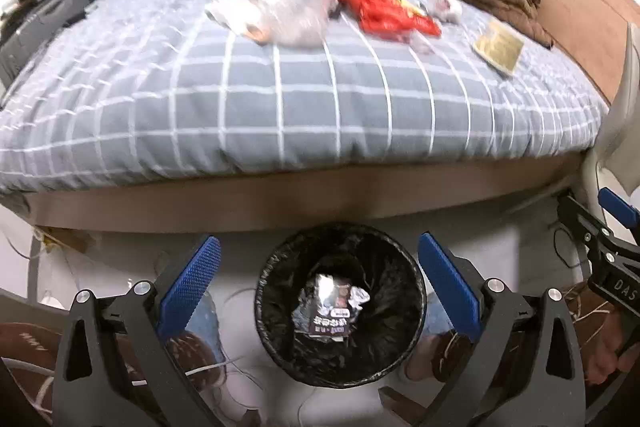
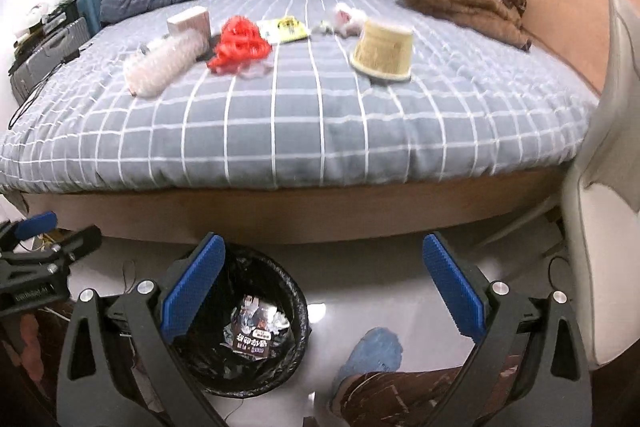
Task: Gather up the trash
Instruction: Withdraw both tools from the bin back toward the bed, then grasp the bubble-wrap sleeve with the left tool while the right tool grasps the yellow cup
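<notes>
While both claws hang wide open and empty over the floor, the left claw [image 1: 320, 287] frames the black-lined bin [image 1: 340, 307], which already holds a crumpled printed wrapper [image 1: 332, 311], and the right claw [image 2: 324, 291] stands just to the bin's right. Remaining trash lies well apart from both, on the checked bed [image 2: 320, 131]: a clear plastic bag [image 2: 160, 67], a red bag [image 2: 240, 45], a yellow packet [image 2: 286, 29], a small box [image 2: 190, 21], a paper cup [image 2: 384, 51] on its side, and a white crumpled scrap [image 2: 348, 17]. By judgement all are light; the bags are soft and slippery and are best pinched at a bunched fold, whereas the cup is thin-walled and crushable, so a gentle hold across its rim or wall would suit. The soft bedding will yield under pressure.
</notes>
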`<control>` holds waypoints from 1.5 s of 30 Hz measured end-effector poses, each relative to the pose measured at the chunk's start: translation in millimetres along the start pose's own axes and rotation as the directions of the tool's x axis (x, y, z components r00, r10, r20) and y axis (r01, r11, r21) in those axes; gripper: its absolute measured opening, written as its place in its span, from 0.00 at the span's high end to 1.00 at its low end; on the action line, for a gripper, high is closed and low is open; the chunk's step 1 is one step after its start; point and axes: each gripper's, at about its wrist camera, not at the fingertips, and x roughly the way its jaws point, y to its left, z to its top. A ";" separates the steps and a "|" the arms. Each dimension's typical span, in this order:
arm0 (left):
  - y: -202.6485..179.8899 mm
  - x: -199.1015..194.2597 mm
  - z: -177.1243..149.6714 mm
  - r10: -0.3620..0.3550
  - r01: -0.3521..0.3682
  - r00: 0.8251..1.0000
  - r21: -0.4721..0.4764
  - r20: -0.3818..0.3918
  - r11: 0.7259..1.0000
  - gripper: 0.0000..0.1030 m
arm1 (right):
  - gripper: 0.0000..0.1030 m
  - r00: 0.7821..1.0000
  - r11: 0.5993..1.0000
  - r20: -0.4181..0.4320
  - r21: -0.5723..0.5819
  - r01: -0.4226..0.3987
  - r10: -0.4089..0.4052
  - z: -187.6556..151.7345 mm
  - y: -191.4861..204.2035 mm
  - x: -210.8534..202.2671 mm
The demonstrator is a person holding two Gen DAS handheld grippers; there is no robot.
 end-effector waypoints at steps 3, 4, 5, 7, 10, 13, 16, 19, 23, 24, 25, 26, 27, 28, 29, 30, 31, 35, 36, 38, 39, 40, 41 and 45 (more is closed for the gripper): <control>4.5 -18.8 6.1 0.012 -0.012 1.000 -0.019 0.023 1.000 0.06 | 0.07 1.000 1.000 0.031 -0.005 -0.001 0.002 6.8 -1.0 -15.6; 5.6 -24.1 7.5 0.014 -0.013 0.999 -0.024 0.030 1.000 0.06 | 0.07 0.999 1.000 0.039 -0.005 -0.004 0.004 8.8 -1.6 -20.3; 6.1 -30.0 8.9 0.017 -0.016 0.999 -0.029 0.037 0.999 0.06 | 0.07 0.999 1.000 0.046 -0.005 -0.006 0.006 11.2 -2.0 -24.3; 6.4 -42.3 13.1 0.018 -0.016 0.998 -0.034 0.056 0.999 0.06 | 0.07 0.998 1.000 0.061 -0.007 -0.009 0.009 15.9 -2.3 -32.3; 4.8 -53.2 22.6 0.024 -0.022 0.997 -0.031 0.074 0.999 0.06 | 0.07 0.997 1.000 0.071 0.008 -0.015 0.015 23.3 -5.6 -39.9; 5.2 -58.8 33.4 0.020 -0.017 0.996 -0.033 0.085 0.999 0.06 | 0.07 0.997 0.999 0.078 0.032 -0.026 0.023 32.9 -10.9 -43.8; 3.3 -61.7 46.5 0.033 -0.032 0.995 -0.019 0.095 0.999 0.06 | 0.07 0.996 0.999 0.091 0.043 -0.025 0.021 43.6 -15.3 -47.0; 3.6 -61.1 61.8 0.045 -0.043 0.994 -0.015 0.100 0.999 0.07 | 0.07 0.996 0.998 0.092 0.060 -0.027 0.021 56.1 -21.7 -48.4; -2.3 -63.7 80.4 0.044 -0.047 0.991 0.025 0.125 0.999 0.07 | 0.07 0.996 0.998 0.094 0.067 -0.012 0.006 75.4 -32.8 -46.2; -2.7 -63.8 85.3 0.041 -0.044 0.990 0.022 0.132 0.999 0.07 | 0.07 0.995 0.998 0.098 0.069 -0.004 -0.003 79.4 -35.8 -45.3; -2.4 -63.4 89.6 0.038 -0.041 0.990 0.016 0.137 0.999 0.07 | 0.07 0.995 0.997 0.100 0.075 -0.006 -0.002 83.1 -39.3 -43.7; -2.2 -61.6 95.4 0.034 -0.035 0.990 0.007 0.140 0.999 0.07 | 0.07 0.995 0.996 0.101 0.085 -0.009 0.001 86.7 -42.6 -42.2; -2.2 -59.8 99.4 0.031 -0.032 0.990 0.005 0.140 0.999 0.07 | 0.07 0.995 0.996 0.101 0.093 -0.006 -0.004 90.8 -45.7 -39.5; -2.7 -57.6 103.5 0.031 -0.032 0.990 0.005 0.140 0.999 0.07 | 0.07 0.995 0.996 0.101 0.092 -0.002 -0.008 94.4 -47.5 -36.6; -3.3 -53.7 109.4 0.032 -0.034 0.989 0.007 0.142 0.999 0.06 | 0.07 0.995 0.996 0.103 0.087 0.004 -0.013 97.4 -48.6 -34.4; -3.4 -50.7 113.2 0.034 -0.035 0.989 0.008 0.142 0.999 0.06 | 0.07 0.994 0.997 0.105 0.079 0.013 -0.022 101.8 -50.4 -31.1; -3.0 -46.7 117.9 0.034 -0.035 0.990 0.009 0.139 0.999 0.06 | 0.07 0.994 0.997 0.104 0.076 0.018 -0.026 105.6 -52.3 -28.2; 0.4 -30.8 136.1 0.041 -0.042 0.991 0.006 0.126 0.999 0.06 | 0.07 0.995 0.996 0.095 0.091 0.006 -0.014 122.8 -62.2 -13.8; 1.0 -28.2 139.8 0.041 -0.042 0.991 0.008 0.125 0.999 0.06 | 0.07 0.996 0.996 0.094 0.093 0.001 -0.010 128.2 -64.1 -9.7; 1.9 -20.4 151.9 0.047 -0.049 0.991 0.013 0.125 0.999 0.06 | 0.07 0.996 0.996 0.091 0.085 0.001 -0.009 139.0 -65.9 -0.2; 1.6 -16.8 156.6 0.049 -0.051 0.991 0.017 0.124 0.999 0.06 | 0.07 0.996 0.997 0.092 0.080 0.002 -0.010 142.6 -66.1 3.4; 1.8 -13.7 160.2 0.050 -0.053 0.991 0.021 0.123 0.998 0.06 | 0.07 0.996 0.997 0.093 0.077 0.004 -0.011 146.7 -66.8 7.6; 1.9 -8.6 166.7 0.053 -0.056 0.991 0.025 0.121 0.998 0.06 | 0.07 0.996 0.997 0.093 0.077 0.005 -0.012 150.5 -68.1 12.3; 8.0 12.7 188.7 0.065 -0.067 0.992 0.014 0.110 0.998 0.06 | 0.07 0.996 0.998 0.088 0.069 0.014 -0.020 166.8 -70.3 34.2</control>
